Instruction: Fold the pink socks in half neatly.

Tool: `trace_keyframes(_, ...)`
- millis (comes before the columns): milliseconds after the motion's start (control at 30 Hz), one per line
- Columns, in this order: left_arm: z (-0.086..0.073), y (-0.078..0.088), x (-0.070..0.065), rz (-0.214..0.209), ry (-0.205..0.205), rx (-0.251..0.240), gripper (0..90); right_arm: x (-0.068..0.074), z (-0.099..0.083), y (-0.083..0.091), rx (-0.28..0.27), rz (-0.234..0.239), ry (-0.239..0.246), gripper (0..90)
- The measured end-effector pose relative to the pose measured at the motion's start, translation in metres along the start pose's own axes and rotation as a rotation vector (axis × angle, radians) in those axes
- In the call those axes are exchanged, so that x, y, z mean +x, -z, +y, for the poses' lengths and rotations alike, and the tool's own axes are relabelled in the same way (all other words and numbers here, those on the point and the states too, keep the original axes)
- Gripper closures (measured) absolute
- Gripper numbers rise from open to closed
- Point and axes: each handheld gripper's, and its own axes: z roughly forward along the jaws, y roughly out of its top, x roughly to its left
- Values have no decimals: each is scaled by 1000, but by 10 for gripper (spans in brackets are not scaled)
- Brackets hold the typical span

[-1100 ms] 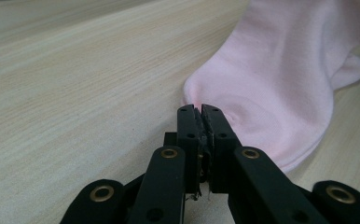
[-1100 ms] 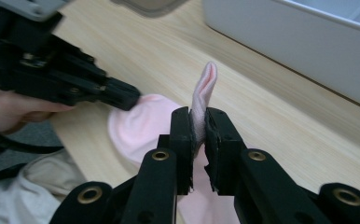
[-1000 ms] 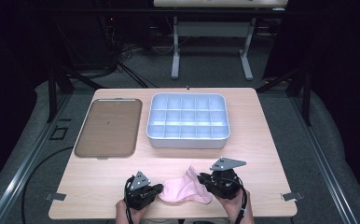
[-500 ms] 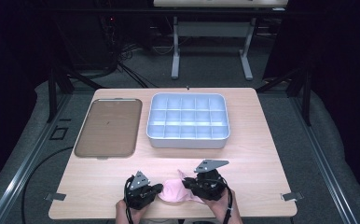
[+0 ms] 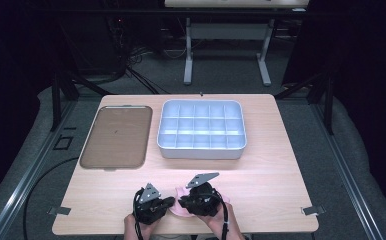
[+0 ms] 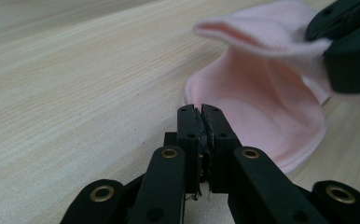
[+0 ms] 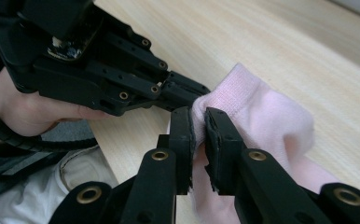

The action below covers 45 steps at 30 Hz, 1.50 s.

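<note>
Right gripper view: right gripper [image 7: 197, 135] clamped on soft pink knit sock [image 7: 262, 116]; left gripper [image 6: 201, 122] pinching its edge too. Mid-fold, probably. Next, likely carrying toward white compartment tray [image 5: 201, 131].

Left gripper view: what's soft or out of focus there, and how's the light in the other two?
Left gripper view: the pink cloth and the right gripper in the corner are blurred, its own jaws sharp. Right gripper view: evenly lit, cloth weave crisp, near jaws soft. High view: table bright, surroundings dark; compartment tray slightly washed out.
</note>
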Motion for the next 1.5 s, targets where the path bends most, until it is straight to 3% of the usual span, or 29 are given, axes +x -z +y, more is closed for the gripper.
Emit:
trace_keyframes(267, 0, 0, 0, 2, -4, 1, 861, 5, 1, -19, 24, -19, 11, 805)
trace_keyframes(400, 0, 0, 0, 0, -1, 1, 861, 3, -2, -22, 27, 35, -2, 694)
trace_keyframes(500, 0, 0, 0, 1, 0, -1, 861, 0, -4, -6, -45, 60, -17, 638)
trace_keyframes(600, 0, 0, 0, 1, -2, 2, 861, -10, -8, 18, -114, 20, -34, 636)
trace_keyframes(700, 0, 0, -1, 2, -4, 1, 861, -26, -15, 36, -138, -43, -73, 640)
trace_keyframes(800, 0, 0, -1, 2, -3, 1, 861, -41, -21, 40, -109, -103, -91, 641)
trace_keyframes(933, 0, 0, -1, 3, -2, 1, 861, -43, -24, 30, -73, -137, -72, 635)
trace_keyframes(1100, 0, 0, 0, 2, -3, 1, 861, -39, -25, 18, -40, -129, -39, 628)
trace_keyframes(1300, 0, 0, 0, 2, 0, 1, 860, -41, -38, 29, -53, -116, -56, 641)
trace_keyframes(1500, 0, 0, 0, 2, -3, 2, 861, -29, -41, 16, 5, -96, 17, 661)
